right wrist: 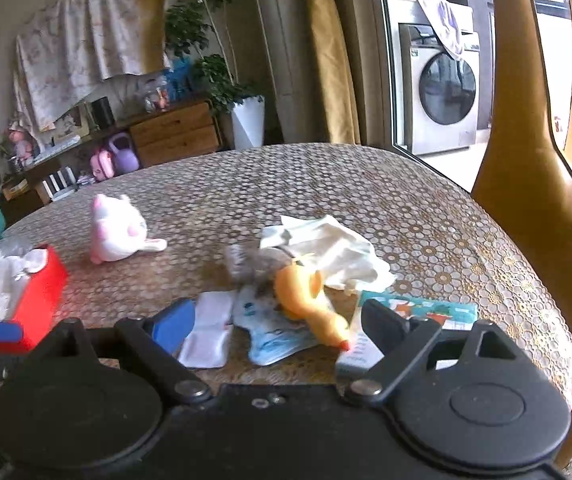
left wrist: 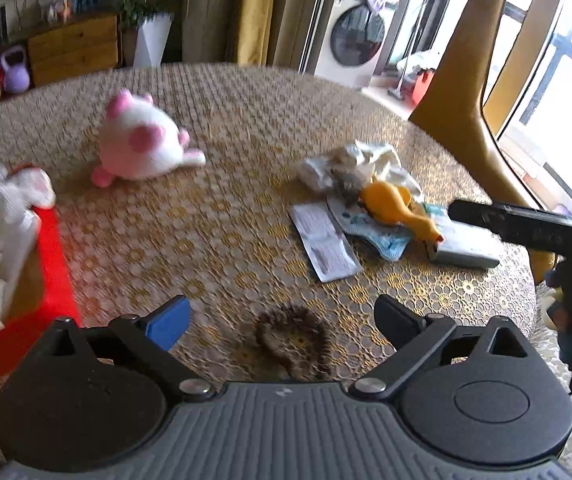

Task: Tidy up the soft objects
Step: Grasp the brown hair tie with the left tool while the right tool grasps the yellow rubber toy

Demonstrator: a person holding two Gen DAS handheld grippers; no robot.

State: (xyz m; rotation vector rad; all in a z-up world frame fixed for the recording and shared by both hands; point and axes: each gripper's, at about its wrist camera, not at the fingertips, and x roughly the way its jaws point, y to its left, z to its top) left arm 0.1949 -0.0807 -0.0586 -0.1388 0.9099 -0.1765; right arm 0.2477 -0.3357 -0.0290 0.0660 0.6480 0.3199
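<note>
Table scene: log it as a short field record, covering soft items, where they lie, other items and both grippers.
surface: round table with patterned cover
plush: pink-and-white toy, on its side, apart from the pile
pile: white cloth, orange rubber duck lying on a blue pouch
box: red tissue box, tissue sticking out
left gripper: jaws open, brown furry item below
right gripper: jaws open, empty

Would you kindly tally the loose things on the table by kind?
Plush toys: 2, pink-and-white, brown spiky
Rubber duck: 1
White cloth: 1
Flat packets: 2, white, blue
Boxes: 2, red tissue, pale
Total: 8
</note>
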